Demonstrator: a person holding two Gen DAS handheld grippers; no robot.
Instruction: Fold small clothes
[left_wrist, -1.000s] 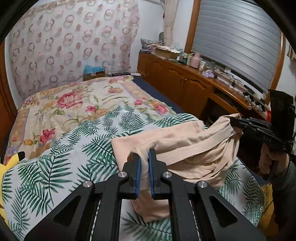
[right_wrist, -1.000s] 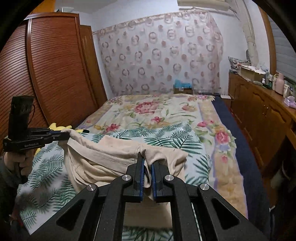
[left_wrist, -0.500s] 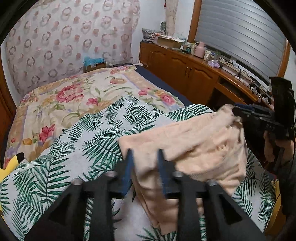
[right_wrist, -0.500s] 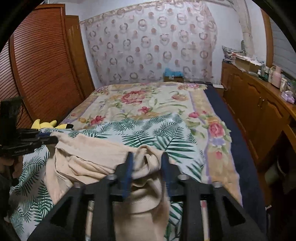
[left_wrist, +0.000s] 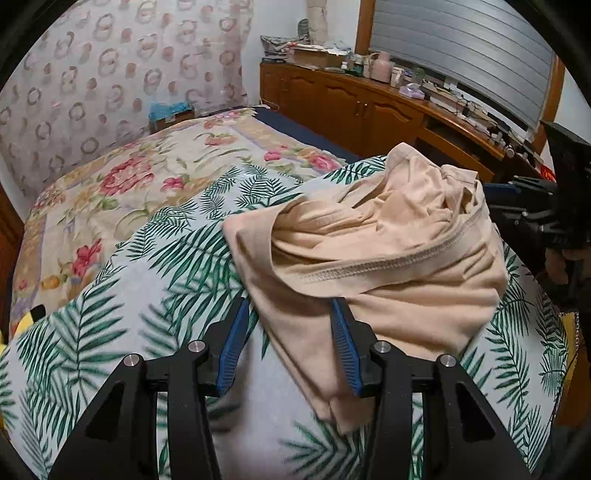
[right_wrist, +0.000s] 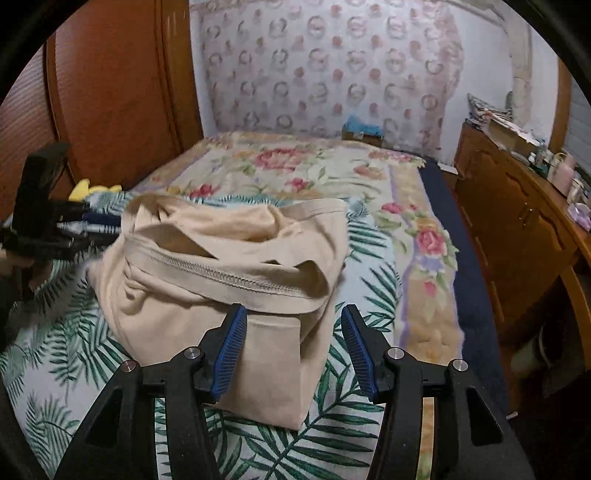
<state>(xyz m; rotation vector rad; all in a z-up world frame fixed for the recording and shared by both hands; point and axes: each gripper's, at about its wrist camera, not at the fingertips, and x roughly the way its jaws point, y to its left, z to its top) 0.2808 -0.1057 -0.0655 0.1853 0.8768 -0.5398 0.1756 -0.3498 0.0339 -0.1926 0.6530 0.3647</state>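
Beige garment on fern-print sheet, bed by wood cabinets.

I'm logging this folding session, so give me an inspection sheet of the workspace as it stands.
Surface: bed under a fern-print cover over a floral quilt.
Job's things: beige garment lying bunched on the cover, stitched hem showing.
Clutter: yellow plush toy at the bed's edge; bottles and boxes on the wooden cabinet.
Grippers: left gripper and right gripper both open after just opening, cloth between the fingers, not pinched.
Cables: nothing seen.
Surroundings: patterned curtain, wooden wardrobe, closed shutter.
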